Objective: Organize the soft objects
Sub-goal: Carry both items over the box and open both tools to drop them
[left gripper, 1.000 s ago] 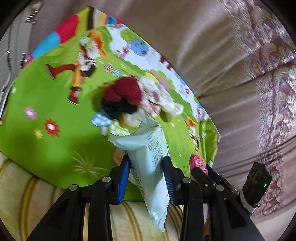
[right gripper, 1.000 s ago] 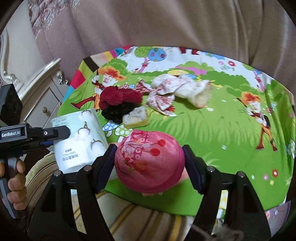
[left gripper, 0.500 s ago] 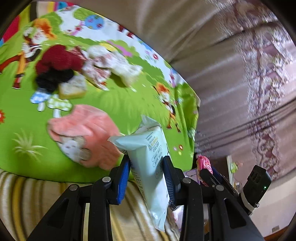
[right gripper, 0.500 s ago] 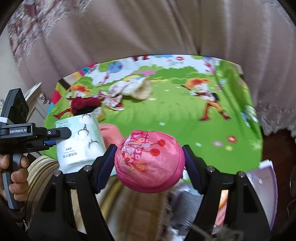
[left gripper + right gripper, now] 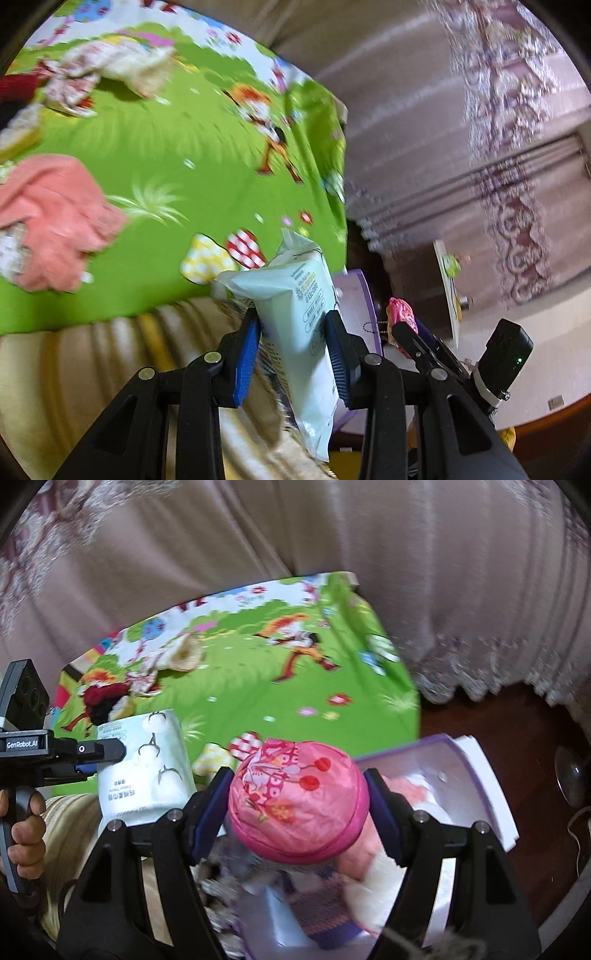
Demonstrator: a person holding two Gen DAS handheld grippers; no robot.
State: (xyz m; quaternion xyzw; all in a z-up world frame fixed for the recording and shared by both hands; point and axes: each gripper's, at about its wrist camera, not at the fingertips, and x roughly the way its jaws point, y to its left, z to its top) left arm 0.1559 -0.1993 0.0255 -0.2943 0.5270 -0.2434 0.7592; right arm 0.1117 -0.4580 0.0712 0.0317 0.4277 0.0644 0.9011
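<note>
The left gripper (image 5: 293, 341) is clamped on a pale mint plastic tissue pack (image 5: 301, 317) standing between its blue pads. The right gripper (image 5: 298, 806) grips a round pink printed fabric pouch (image 5: 297, 805), directly above an open purple-rimmed white box (image 5: 476, 771).

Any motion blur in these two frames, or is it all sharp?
Left wrist: mat and curtain smeared, while the claw and its wipes pack stay sharp. Right wrist: box contents and mat blurred; the claw and pink pouch are crisp. Both show fisheye bending and dark corners.
</note>
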